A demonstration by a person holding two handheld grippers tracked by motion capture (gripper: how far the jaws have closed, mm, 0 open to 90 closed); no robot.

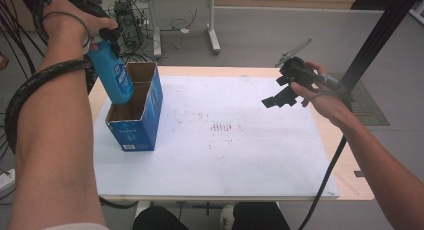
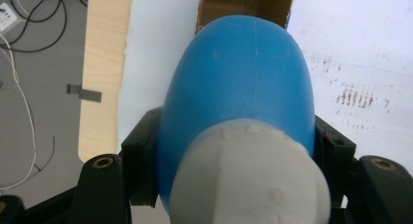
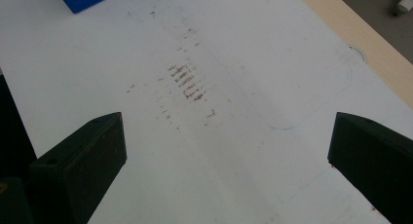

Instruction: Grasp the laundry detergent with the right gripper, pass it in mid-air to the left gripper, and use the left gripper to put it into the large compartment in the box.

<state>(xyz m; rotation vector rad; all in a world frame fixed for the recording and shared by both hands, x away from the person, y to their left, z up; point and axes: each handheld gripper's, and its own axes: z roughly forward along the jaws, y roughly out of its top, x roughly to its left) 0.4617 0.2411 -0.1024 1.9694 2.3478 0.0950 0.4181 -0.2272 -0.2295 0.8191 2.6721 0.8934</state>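
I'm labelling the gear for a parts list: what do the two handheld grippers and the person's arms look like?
Both grippers are black. The left gripper has blocky black fingers with brass-coloured screw holes. The right gripper has wedge-shaped black fingers, and a grey three-cornered plate on top. A thick black cable trails from the right one; a ribbed black cable crosses the left forearm. Both forearms are bare, without sleeves.
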